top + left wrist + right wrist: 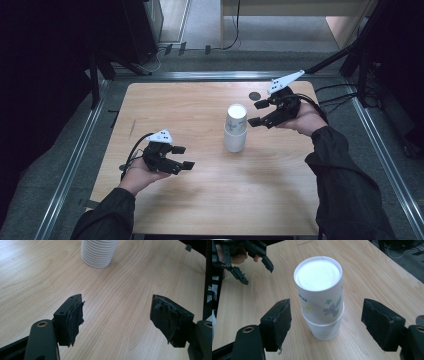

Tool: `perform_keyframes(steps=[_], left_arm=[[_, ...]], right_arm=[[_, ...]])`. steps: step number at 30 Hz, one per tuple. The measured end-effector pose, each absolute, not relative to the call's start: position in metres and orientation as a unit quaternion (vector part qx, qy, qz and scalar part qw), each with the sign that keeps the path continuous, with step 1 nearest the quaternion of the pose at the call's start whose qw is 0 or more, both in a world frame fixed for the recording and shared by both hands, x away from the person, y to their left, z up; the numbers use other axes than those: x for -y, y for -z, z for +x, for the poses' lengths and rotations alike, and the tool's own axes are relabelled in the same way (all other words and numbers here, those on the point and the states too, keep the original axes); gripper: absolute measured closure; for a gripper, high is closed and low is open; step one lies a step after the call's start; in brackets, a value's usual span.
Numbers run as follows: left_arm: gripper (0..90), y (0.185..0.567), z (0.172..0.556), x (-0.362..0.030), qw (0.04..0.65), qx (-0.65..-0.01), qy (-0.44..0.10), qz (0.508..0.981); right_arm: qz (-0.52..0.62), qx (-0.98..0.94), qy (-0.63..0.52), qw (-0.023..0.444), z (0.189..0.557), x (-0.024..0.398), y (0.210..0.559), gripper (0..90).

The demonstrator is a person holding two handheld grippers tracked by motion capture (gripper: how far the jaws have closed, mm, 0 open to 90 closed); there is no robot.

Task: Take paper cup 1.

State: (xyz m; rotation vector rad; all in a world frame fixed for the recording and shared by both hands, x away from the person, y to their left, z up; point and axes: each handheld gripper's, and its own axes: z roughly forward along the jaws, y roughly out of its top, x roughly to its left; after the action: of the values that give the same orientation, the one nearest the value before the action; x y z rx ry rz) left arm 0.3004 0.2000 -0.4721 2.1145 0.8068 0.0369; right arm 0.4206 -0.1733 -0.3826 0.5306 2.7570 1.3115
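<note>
Standing mid-table, upside-down paper cup stack, bare wood all around, print unreadable, right gripper beside it, left gripper apart, both spread, empty.

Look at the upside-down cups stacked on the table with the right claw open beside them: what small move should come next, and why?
Probably ease the right claw forward until its open jaws flank the top cup, then close. That cup sits loosely and slightly tilted on the stack of cups, the jaws stand wider than it, and nothing is between them yet. The left claw waits open, apart from the stack.
</note>
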Motion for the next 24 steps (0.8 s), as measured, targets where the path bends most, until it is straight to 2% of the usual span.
perform_keyframes(steps=[24], left_arm=[[26.3,0.472,0.300,-0.200,0.427,-0.321,-0.013,0.845]], right_arm=[[0.113,-0.929,-0.352,-0.002,0.438,0.119,0.382,24.9]])
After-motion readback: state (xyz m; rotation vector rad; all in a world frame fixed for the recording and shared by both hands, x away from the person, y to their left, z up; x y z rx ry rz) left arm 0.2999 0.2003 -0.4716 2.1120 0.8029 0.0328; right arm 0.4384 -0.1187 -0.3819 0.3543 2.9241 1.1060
